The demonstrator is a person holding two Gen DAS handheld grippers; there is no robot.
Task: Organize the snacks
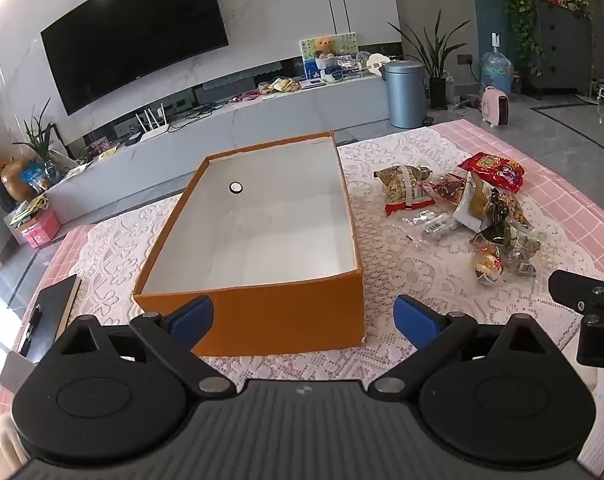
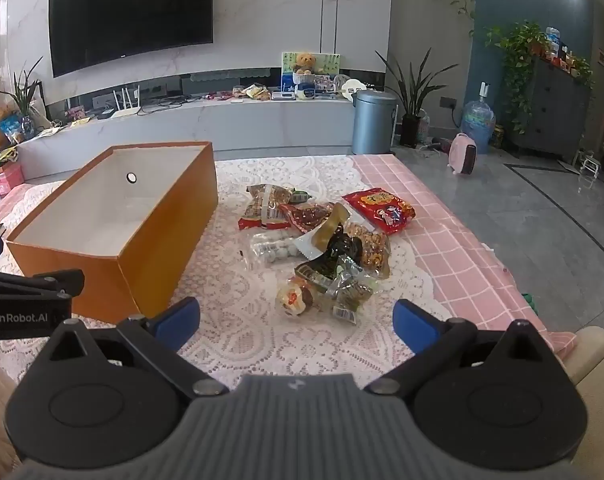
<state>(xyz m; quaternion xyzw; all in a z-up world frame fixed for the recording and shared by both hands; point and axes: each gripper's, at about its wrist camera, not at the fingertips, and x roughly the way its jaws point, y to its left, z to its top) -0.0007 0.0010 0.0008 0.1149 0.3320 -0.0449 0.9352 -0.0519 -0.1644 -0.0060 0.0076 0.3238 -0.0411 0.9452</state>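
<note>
Left gripper [image 1: 303, 318] is sitting nearest the camera, jaws spread wide, holding nothing. Its blue pads [image 1: 192, 318] are framing the near end wall of the orange box [image 1: 262, 320] without touching it.

Right gripper [image 2: 296, 320] is doing the same: jaws wide, nothing between them, hanging over the lace cloth [image 2: 238, 344] just short of the snack pile [image 2: 321, 248]. The tip of each gripper is showing at the edge of the other's view.

The box is lying open-topped on the table [image 2: 453, 264], white inside, nothing in it. One small round hole [image 1: 236, 188] is showing in its long left wall.

The pile is lying on the cloth to the right of the box, apart from it. Nearest in the pile are a round wrapped sweet [image 2: 292, 300] and some clear packets [image 2: 349, 296]. Behind them, a bag of pale balls [image 2: 274, 250] and a bag of nuts [image 2: 371, 246]. Farthest, a striped nut bag [image 2: 268, 206] and a red packet [image 2: 379, 210], the red one lying partly on the pink check tablecloth.

Beyond the table: a grey bin [image 2: 373, 122], a pink heater [image 2: 463, 154] on the floor, a long white shelf [image 2: 222, 120] with clutter and a teddy bear [image 2: 303, 62], and a wall TV [image 2: 130, 16] above.
</note>
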